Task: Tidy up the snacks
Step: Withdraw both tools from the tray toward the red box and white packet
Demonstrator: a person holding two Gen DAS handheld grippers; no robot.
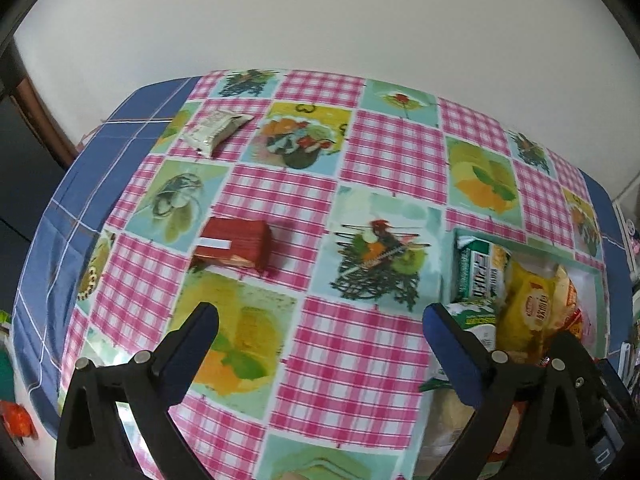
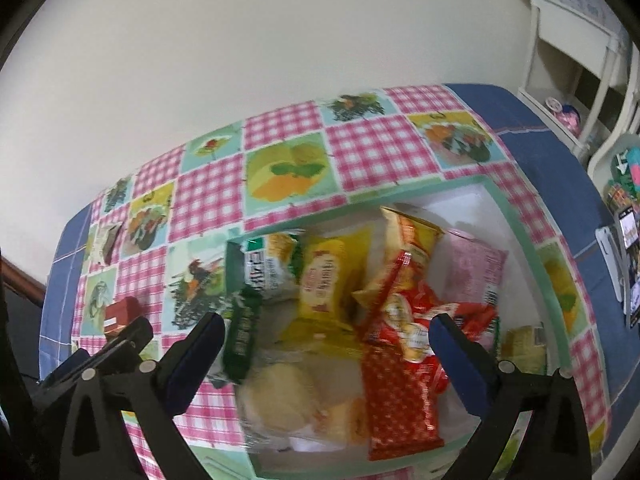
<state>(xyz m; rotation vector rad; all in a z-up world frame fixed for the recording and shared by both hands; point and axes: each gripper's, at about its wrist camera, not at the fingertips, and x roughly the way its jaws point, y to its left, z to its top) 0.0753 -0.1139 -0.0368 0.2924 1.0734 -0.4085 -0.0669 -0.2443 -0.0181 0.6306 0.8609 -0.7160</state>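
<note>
Both grippers are empty, jaws spread wide. The left gripper hangs over bare tablecloth; the right gripper hangs over the box of packed snacks. 2 items lie outside the box: a red packet and a silver pouch, well apart. Risk: the red packet is flat, so a steep approach may jam the fingertips into the cloth or push the packet away.
</note>
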